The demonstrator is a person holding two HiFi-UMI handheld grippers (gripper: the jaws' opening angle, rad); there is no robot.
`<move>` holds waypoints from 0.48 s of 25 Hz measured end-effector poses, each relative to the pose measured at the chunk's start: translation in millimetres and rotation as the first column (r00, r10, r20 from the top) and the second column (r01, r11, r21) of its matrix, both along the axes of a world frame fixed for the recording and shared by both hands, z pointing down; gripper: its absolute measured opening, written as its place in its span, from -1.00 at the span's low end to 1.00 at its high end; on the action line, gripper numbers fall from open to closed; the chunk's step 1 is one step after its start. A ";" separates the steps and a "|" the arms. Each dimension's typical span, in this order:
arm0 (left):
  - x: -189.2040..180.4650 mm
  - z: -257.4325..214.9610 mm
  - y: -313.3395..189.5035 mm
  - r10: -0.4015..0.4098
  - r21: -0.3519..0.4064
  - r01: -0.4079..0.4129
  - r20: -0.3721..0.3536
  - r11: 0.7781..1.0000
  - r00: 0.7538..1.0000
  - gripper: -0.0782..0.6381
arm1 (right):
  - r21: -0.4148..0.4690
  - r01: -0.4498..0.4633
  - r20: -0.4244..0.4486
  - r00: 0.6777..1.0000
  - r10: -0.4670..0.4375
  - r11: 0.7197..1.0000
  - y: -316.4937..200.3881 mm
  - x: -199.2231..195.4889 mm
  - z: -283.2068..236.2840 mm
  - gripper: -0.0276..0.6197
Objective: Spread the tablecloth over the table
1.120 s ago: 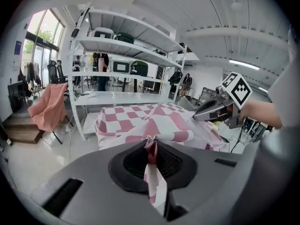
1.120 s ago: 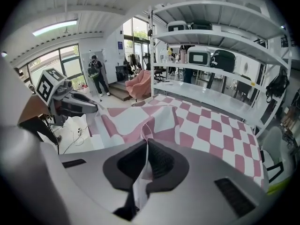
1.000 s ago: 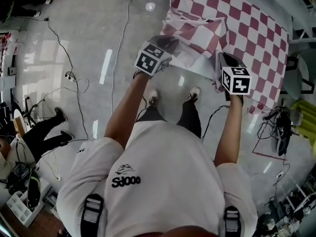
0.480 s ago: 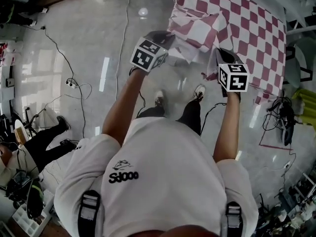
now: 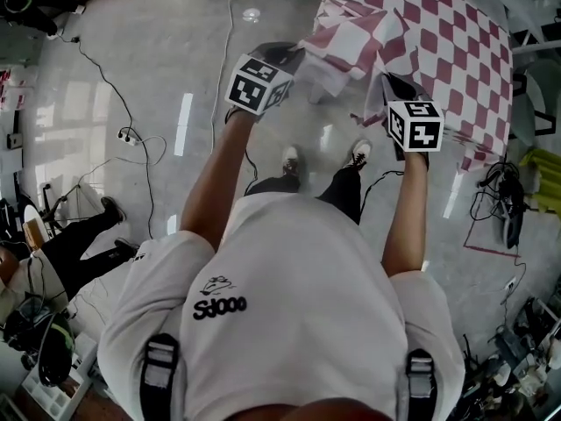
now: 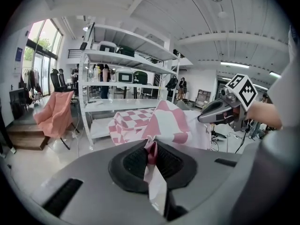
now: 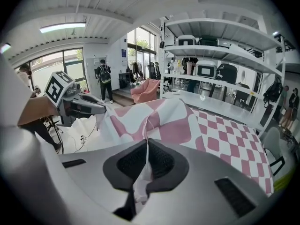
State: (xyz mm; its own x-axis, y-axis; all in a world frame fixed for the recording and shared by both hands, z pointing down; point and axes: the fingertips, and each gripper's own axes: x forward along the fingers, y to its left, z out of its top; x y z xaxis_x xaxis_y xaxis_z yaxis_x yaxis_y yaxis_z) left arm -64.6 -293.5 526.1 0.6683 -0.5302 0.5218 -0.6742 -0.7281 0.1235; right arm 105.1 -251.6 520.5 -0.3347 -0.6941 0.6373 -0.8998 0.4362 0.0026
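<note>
- My left tongs [image 5: 294,55] are squeezed shut on a corner of the red-and-white checked tablecloth [image 5: 421,33]. In the left gripper view a pinched fold stands up between the jaws, and a pale strip of cloth trails back out of them.
- My right tongs [image 5: 387,82] are clamped shut on another part of the same near edge, with a thin fold running straight through the closed jaws.
- I hold both tongs out in front of me, side by side but apart, tilted forward and down. The cloth's near edge is lifted and bunched between them.
- The rest of the cloth lies flat ahead and to my right, its checks smooth. What it lies on is covered from view.
- My shoes [image 5: 290,159] stand on the glossy grey floor [image 5: 131,77], just short of the raised edge.
- Cables [image 5: 96,68] trail over the floor to my left.
- In the left gripper view a white shelf rack [image 6: 122,60] stands behind the cloth, with a pink-draped chair [image 6: 54,116] beside it.
</note>
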 end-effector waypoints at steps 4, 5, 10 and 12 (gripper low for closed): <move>-30.7 -0.1 13.2 -0.039 -0.002 0.039 0.003 0.999 0.999 -0.65 | 0.003 0.031 0.012 0.999 -0.031 1.000 13.4 -28.7 0.2 -0.84; -38.1 0.9 15.7 -0.052 -0.003 0.052 0.002 0.999 0.999 -0.66 | 0.004 0.041 0.013 0.999 -0.041 0.999 15.9 -35.1 0.9 -0.84; -69.4 11.2 29.1 -0.111 -0.018 0.111 0.007 0.994 0.994 -0.65 | 0.001 0.079 0.010 0.997 -0.079 0.997 27.5 -61.6 6.7 -0.84; -81.7 17.0 36.0 -0.133 -0.029 0.133 0.014 0.991 0.991 -0.65 | -0.005 0.091 0.015 0.996 -0.091 0.996 32.0 -72.4 9.9 -0.84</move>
